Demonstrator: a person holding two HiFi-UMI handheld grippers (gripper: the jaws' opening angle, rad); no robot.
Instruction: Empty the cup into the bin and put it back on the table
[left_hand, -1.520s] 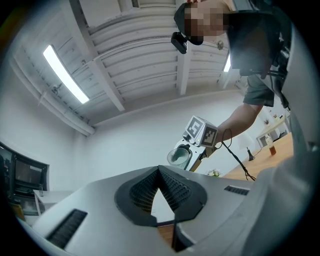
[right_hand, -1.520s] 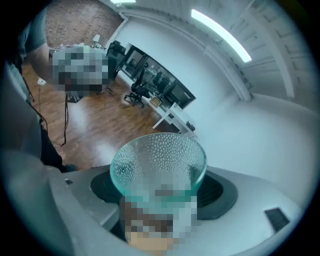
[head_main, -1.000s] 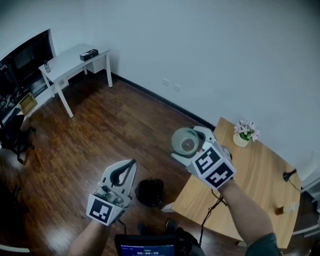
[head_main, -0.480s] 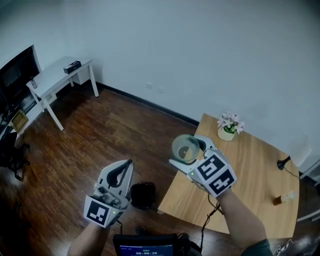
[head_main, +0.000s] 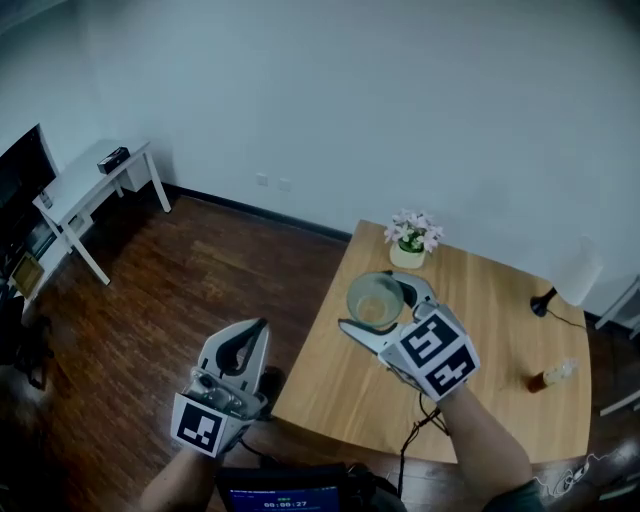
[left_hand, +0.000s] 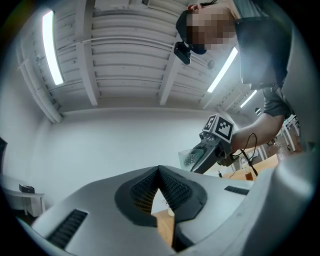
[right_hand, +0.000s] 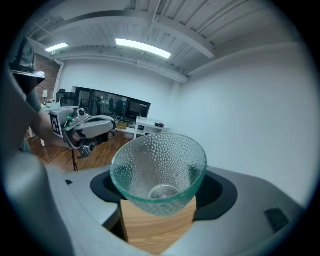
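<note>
Clear dimpled glass cup (right_hand: 159, 170), empty, is clamped upright in my right claw (head_main: 377, 306) above the light wooden table (head_main: 500, 340), ready for setting down; left claw (head_main: 257, 335) closed, idle.

The one thing you can read sits on the small screen (head_main: 284, 497) at the bottom edge of your head view: a row of digits that looks like 00:00:27, small and blurred. Your left claw (head_main: 259, 329) and right claw (head_main: 373, 303) carry cubes (head_main: 432, 352) with black-and-white square patterns, with no letters or digits on them.
</note>
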